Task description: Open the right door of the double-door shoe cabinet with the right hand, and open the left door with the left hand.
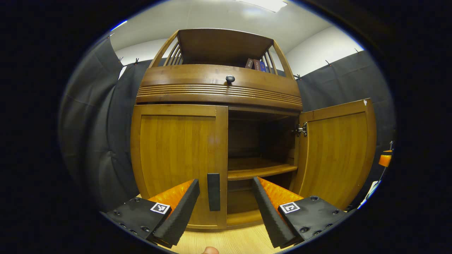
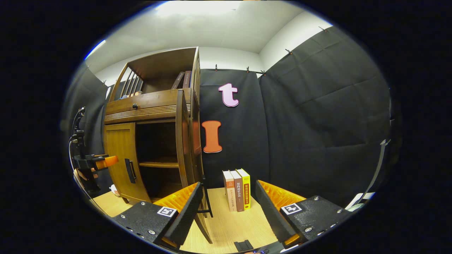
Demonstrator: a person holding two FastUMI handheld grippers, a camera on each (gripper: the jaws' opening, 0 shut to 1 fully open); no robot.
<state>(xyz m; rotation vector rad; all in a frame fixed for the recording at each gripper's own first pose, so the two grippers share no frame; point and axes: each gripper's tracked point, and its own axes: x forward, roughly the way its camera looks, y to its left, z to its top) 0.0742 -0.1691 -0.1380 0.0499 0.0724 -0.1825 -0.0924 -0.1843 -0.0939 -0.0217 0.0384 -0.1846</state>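
The wooden shoe cabinet (image 1: 219, 88) faces me in the left gripper view. Its left door (image 1: 176, 155) is closed, with a dark upright handle (image 1: 213, 191) at its inner edge. The right door (image 1: 335, 155) is swung wide open, baring a shelf (image 1: 261, 169). My left gripper (image 1: 224, 211) is open, and the handle stands between its fingers, nearer the left one, untouched. In the right gripper view my right gripper (image 2: 226, 215) is open and holds nothing, just beside the edge-on right door (image 2: 183, 141). The left gripper (image 2: 109, 161), held by a hand, sits before the left door (image 2: 120, 158).
Three upright books (image 2: 237, 190) stand on the light wooden floor (image 2: 229, 225) right of the cabinet, against the black cloth wall. More books (image 1: 255, 64) lean on the cabinet's top shelf. A round knob (image 1: 230, 79) sits on the drawer front. Cables hang at the left (image 2: 76, 137).
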